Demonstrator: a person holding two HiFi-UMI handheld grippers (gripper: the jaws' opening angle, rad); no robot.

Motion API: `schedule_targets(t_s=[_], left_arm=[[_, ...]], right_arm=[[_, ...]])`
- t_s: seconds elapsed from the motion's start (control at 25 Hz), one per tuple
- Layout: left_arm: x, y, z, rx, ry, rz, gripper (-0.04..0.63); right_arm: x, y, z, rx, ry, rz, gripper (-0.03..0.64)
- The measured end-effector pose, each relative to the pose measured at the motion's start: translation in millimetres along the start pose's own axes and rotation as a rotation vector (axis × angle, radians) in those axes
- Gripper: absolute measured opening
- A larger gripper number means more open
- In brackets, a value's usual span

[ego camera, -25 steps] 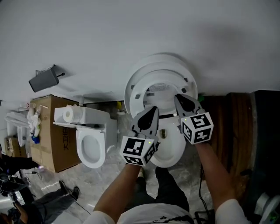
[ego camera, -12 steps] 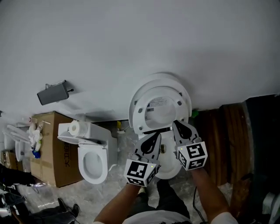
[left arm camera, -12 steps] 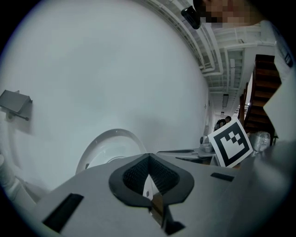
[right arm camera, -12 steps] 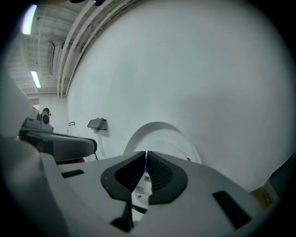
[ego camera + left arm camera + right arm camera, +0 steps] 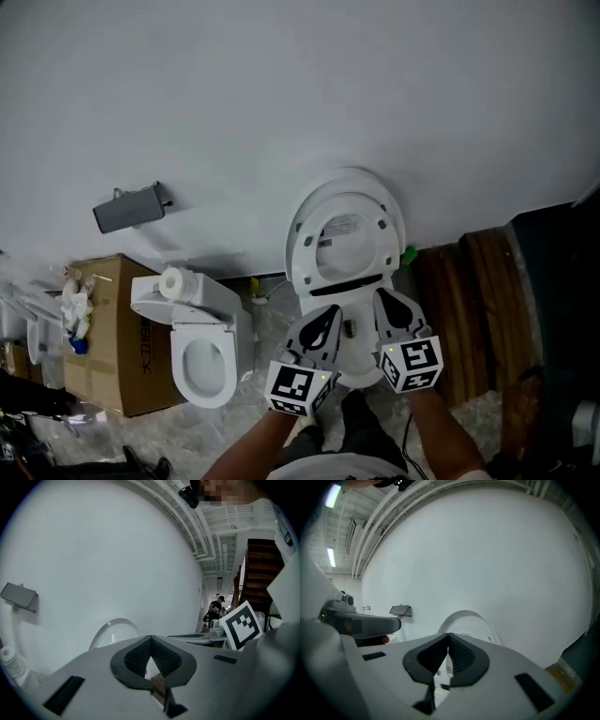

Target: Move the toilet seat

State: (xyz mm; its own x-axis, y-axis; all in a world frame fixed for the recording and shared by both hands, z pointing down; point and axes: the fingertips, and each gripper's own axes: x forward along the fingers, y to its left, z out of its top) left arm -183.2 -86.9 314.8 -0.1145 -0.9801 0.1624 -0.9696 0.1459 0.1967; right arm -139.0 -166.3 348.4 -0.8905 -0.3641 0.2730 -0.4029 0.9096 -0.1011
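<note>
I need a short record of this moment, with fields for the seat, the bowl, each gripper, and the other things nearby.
seat: raised, leaning at the wall, underside showing
bowl: uncovered, below the seat
left gripper: shut, empty, apart from the seat
right gripper: shut, jaws just closed, nothing between them, apart from the seat
second toilet: at the left, paper roll on its tank
box: cardboard, left of the second toilet
</note>
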Motion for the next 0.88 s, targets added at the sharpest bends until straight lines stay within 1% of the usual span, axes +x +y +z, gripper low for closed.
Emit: schedule_targets(t_s=[0.28,0.48,0.64,0.88], left_arm=[[-57.8,-6.9,11.5,0.003,-0.014,-0.033,0.008],[-93.8,-14.6,19.6,0.034,-0.019,-0.071,0.008],[-124.8,-19.1,25.7,0.059,-0.025,-0.092,0.008],[-155.0,-19.4,32.0,0.051,-0.038,-0.101,0.008]], right_arm=[[-44.0,53.4,12.1,-0.018,-0.036,-0.024,0.017],[-70.3,88.5,20.8,-0.009,-0.067,-0.048,0.016],[-94.6,111.0,25.6,-0.002,-0.084,-0.066,0.015],[-117.4,131.9,26.5,-0.007,-0.099,-0.085,0.015]])
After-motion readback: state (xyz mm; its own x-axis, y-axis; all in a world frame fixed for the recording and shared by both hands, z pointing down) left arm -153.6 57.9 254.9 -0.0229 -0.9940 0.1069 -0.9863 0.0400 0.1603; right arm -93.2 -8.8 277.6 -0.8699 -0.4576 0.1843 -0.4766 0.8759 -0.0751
